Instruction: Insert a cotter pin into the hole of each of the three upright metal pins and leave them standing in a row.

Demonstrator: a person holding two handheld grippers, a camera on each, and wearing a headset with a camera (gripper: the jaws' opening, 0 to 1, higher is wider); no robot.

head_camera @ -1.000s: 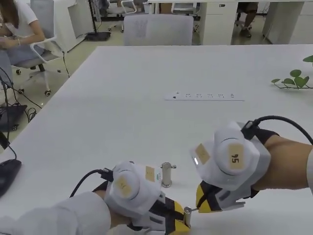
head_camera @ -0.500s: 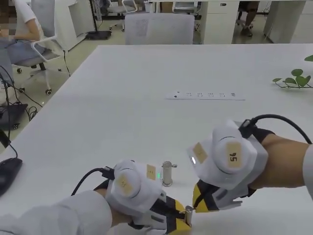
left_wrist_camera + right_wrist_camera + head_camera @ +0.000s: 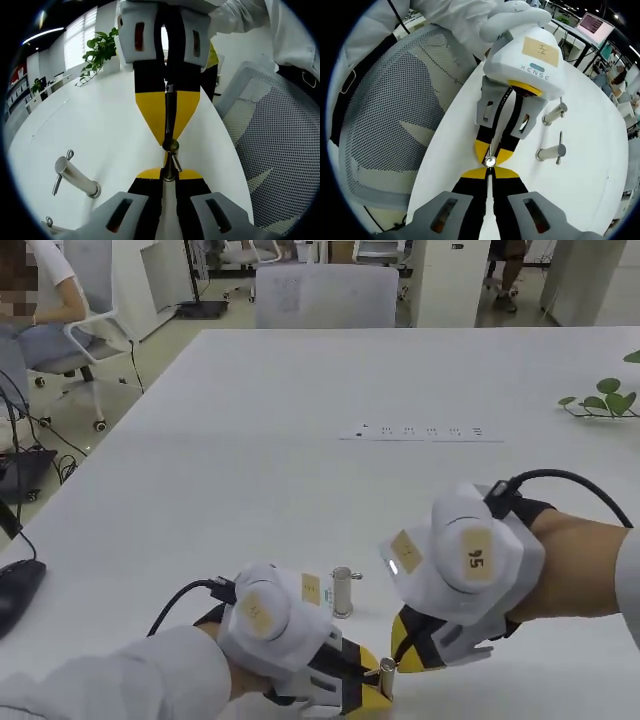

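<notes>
XENSE is printed in grey on the white plastic shell of the left claw (image 3: 490,153), below a tan rectangular sticker (image 3: 540,48) with an unclear handwritten mark. A tan square sticker (image 3: 480,558) on the white round cap of the right claw (image 3: 398,666) bears handwritten digits, 56 or 95.

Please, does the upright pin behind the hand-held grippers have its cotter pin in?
In: a cotter pin runs through the upright pin.

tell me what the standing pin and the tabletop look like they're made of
Standing pin: looks like bare steel or aluminium, silvery with a bright sheen along its barrel; which metal it is stays open. Tabletop: smooth matte white, probably laminate or painted board; no grain or seams show.
</notes>
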